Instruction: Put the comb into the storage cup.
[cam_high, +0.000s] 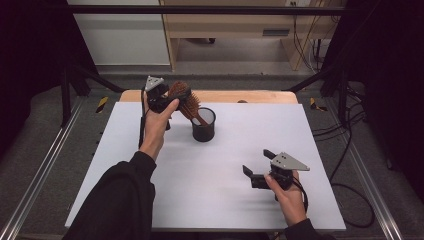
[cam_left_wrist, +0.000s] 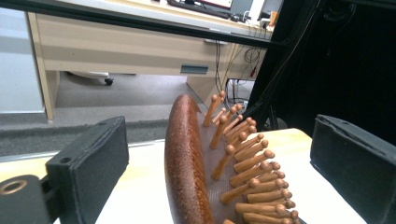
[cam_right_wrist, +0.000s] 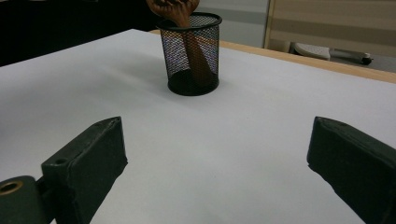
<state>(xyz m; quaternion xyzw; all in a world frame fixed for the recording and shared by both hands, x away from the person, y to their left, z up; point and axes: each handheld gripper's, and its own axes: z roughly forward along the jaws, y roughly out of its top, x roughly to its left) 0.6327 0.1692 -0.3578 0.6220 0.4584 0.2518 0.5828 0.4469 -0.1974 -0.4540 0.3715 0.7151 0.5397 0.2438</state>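
Hairbrush (cam_left_wrist: 187, 163) between wide-open left tool (cam_left_wrist: 219, 163) jaws, handle in mesh cup (cam_right_wrist: 191, 56); right tool (cam_right_wrist: 217, 163) open; no legible writing.

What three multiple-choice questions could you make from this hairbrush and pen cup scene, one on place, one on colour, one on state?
1. Where does the wooden hairbrush stand?
A. flat on the table
B. handle down in the mesh pen cup
C. on the floor

2. What colour is the mesh pen cup?
A. black
B. white
C. red

3. How does the left gripper stand at the brush head?
A. clamped on the bristles
B. open, pads clear of the brush on both sides
C. shut above the brush

Answers:
1 B, the right gripper view shows the handle inside the cup.
2 A, the mesh is black against the white table.
3 B, the left gripper view shows gaps between both pads and the brush.
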